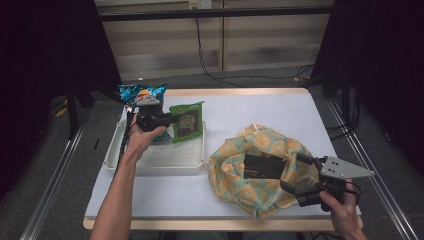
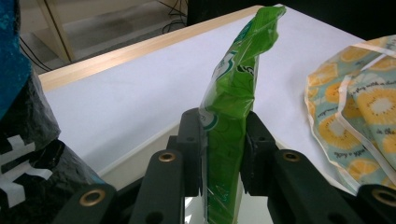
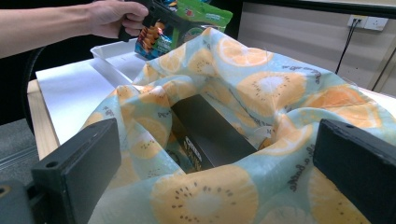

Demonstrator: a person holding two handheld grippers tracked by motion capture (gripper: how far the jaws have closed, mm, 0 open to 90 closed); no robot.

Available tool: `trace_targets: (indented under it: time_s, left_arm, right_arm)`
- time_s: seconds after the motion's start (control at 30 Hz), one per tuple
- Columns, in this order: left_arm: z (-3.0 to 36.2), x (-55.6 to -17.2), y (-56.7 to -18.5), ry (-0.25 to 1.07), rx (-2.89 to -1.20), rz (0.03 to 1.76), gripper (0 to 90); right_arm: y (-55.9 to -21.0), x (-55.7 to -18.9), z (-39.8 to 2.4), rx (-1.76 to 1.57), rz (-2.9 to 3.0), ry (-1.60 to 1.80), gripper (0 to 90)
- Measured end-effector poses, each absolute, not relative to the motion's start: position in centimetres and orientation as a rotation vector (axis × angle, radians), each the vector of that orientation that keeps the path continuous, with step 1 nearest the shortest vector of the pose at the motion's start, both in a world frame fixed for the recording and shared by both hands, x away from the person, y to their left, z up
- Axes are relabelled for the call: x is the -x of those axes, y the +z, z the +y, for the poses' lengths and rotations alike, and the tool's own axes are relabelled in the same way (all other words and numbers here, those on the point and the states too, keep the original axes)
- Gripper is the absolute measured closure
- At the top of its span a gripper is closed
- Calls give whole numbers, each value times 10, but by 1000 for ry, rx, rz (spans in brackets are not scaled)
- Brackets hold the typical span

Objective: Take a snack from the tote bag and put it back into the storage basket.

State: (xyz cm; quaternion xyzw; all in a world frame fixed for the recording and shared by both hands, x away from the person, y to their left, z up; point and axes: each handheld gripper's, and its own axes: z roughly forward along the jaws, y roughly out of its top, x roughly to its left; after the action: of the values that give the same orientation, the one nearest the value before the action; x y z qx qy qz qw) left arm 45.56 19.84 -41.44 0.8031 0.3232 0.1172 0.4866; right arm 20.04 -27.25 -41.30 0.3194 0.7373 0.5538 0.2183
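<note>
- Left gripper [image 2: 223, 154] clamps the glossy green snack pouch [image 2: 233, 107] (upright), carrying it from the white tray [image 1: 150, 160].
- Right gripper [image 1: 306, 180], jaws wide, empty at the fruit-print cloth bag [image 1: 260, 170]; next, probably drop the pouch inside.

Fruit-print bag [image 1: 260, 170] hides most of the black box [image 1: 264, 166].
</note>
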Motion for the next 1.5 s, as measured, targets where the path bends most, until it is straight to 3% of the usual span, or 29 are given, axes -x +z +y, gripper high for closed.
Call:
trace_targets:
  time_s: [0.53, 0.83, 0.9, 1.27, 1.4, 1.5]
  left_arm:
    - [190, -474, -419, 364, -1970, 879, 643]
    - [196, -475, -415, 377, -1922, 927, 510]
    - [198, -475, -412, 367, -1907, 929, 432]
    - [220, -470, -392, 391, -1756, 958, 375]
    - [222, -463, -390, 416, -1813, 963, 410]
    - [217, -456, -391, 378, -1819, 923, 512]
  right_arm:
    - [-415, -202, -272, -878, 2059, 1531, 4]
    - [-415, -201, -269, -862, 2076, 1540, 3]
    - [-415, -201, -269, -868, 2075, 1544, 3]
    - [-414, -200, -270, -877, 2071, 1540, 3]
    - [-415, -201, -271, -873, 2066, 1539, 3]
    - [-415, -201, -272, -885, 2062, 1540, 3]
